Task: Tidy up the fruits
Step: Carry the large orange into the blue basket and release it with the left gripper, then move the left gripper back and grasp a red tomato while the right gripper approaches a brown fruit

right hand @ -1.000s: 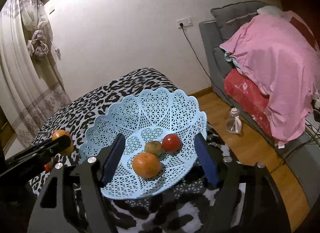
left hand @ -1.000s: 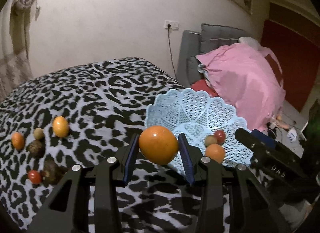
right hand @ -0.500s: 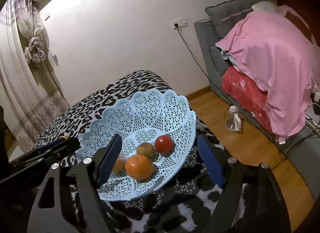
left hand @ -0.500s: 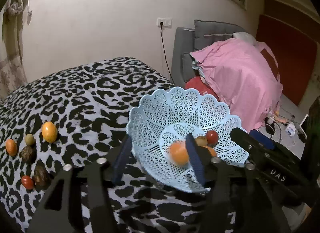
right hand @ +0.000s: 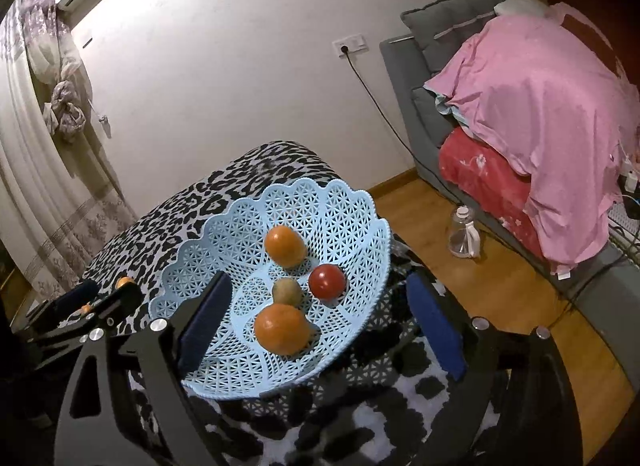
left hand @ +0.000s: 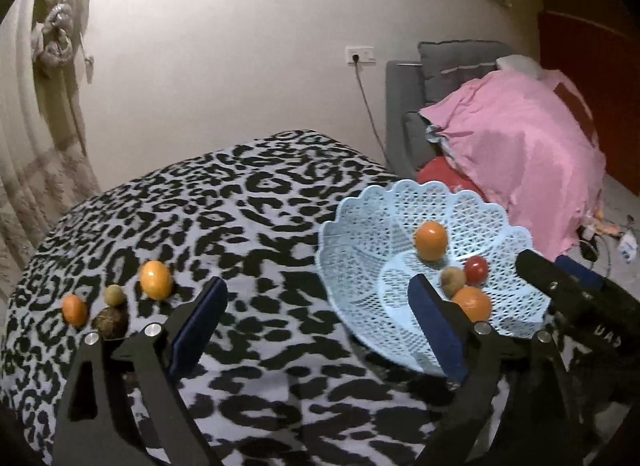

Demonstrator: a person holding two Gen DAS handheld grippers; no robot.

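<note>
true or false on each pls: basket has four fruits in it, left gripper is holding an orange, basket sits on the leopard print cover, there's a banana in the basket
1. The basket holds four fruits. True: two oranges, a red fruit and a small greenish fruit.
2. The left gripper holds an orange. False: its jaws are opening with nothing between them.
3. The basket sits on the leopard print cover. True.
4. A banana lies in the basket. False: only round fruits.

Both wrist cams angled down, close over the bed, shared view: blue basket (left hand: 360, 258) (right hand: 352, 217) (left cam wider left).
</note>
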